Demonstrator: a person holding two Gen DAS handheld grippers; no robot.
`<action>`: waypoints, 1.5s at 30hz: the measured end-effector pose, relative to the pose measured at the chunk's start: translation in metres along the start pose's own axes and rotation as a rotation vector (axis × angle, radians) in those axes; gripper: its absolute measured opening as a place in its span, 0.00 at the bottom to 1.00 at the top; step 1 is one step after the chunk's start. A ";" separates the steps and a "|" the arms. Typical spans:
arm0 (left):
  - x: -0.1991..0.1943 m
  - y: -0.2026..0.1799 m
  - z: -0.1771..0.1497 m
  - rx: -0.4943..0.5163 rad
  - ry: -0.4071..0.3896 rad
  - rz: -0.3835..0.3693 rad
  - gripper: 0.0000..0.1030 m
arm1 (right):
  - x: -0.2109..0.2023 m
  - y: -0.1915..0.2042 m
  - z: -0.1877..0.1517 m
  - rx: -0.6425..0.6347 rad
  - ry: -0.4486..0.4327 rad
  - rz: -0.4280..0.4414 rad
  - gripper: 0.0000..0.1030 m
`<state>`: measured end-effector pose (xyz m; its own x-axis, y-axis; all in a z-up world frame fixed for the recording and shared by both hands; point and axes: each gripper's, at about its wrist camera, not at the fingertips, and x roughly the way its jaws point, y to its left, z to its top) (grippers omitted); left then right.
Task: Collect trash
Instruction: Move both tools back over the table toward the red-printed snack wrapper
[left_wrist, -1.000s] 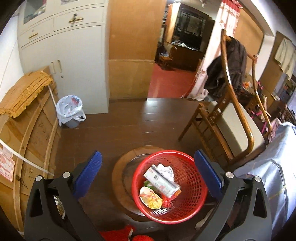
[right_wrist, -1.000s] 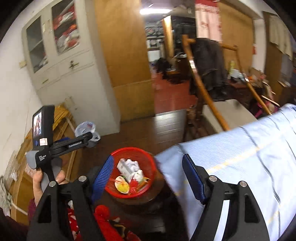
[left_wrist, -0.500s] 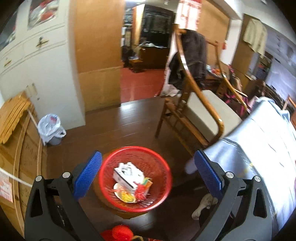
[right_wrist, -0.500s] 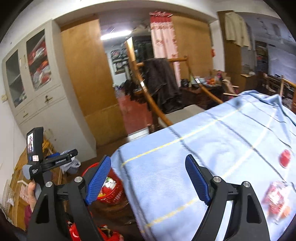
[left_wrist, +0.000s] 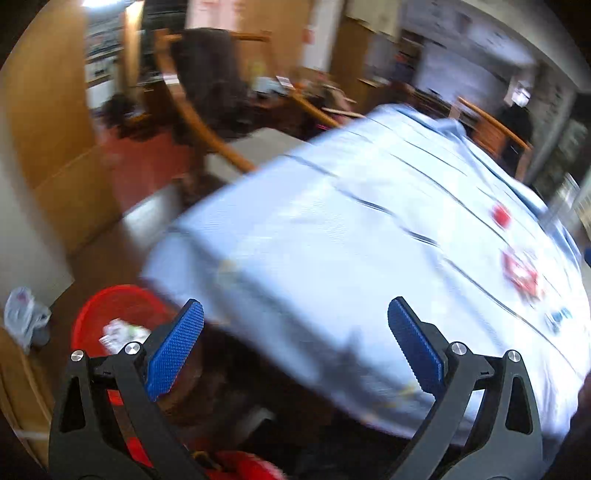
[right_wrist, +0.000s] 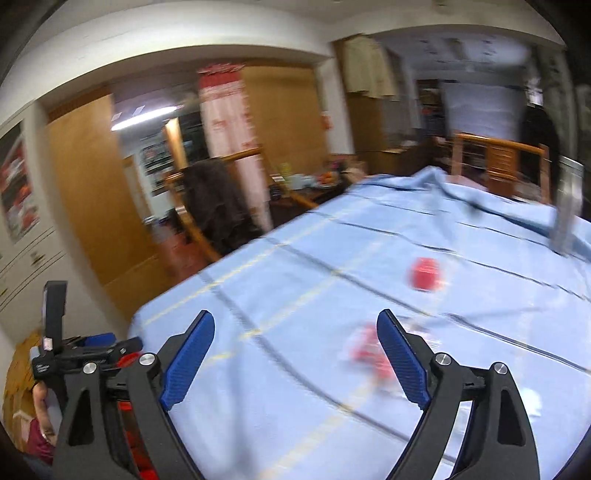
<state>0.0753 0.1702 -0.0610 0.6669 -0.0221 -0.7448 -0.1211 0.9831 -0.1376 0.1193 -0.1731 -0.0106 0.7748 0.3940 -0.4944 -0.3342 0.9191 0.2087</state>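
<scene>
A table under a pale blue cloth (right_wrist: 295, 266) fills both views, blurred by motion. A small red piece of trash (right_wrist: 424, 273) lies on the cloth, and a red and white wrapper (right_wrist: 364, 345) lies nearer, partly behind the right finger. The left wrist view shows the same small red piece (left_wrist: 500, 214) and the wrapper (left_wrist: 521, 271) far right. The red basket (left_wrist: 110, 306) with trash in it sits low beside the table's corner. My left gripper (left_wrist: 295, 314) is open and holds nothing. My right gripper (right_wrist: 295, 325) hangs over the cloth, its jaws opening with nothing between them.
A wooden chair draped with a dark coat (right_wrist: 218, 199) stands beyond the table's far corner. A grey metal post (right_wrist: 565, 206) rises at the table's right side. A small bin with a white bag (left_wrist: 22, 317) sits on the floor at left. A hand (right_wrist: 40, 402) holds the left gripper's handle.
Both views have swung from the red basket on the floor across to the table top. The red trash on the cloth has come into view. The right jaws stand a little wider.
</scene>
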 end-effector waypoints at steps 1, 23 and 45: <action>0.004 -0.014 0.001 0.027 0.007 -0.016 0.93 | -0.007 -0.018 -0.001 0.018 -0.005 -0.039 0.87; 0.087 -0.282 0.030 0.497 0.126 -0.248 0.93 | -0.023 -0.193 -0.034 0.264 -0.014 -0.290 0.92; 0.120 -0.253 0.066 0.439 0.093 -0.124 0.93 | -0.025 -0.194 -0.036 0.295 0.015 -0.287 0.94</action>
<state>0.2345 -0.0695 -0.0720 0.5859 -0.1405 -0.7981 0.2916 0.9554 0.0458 0.1456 -0.3615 -0.0693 0.8057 0.1235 -0.5793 0.0643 0.9540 0.2929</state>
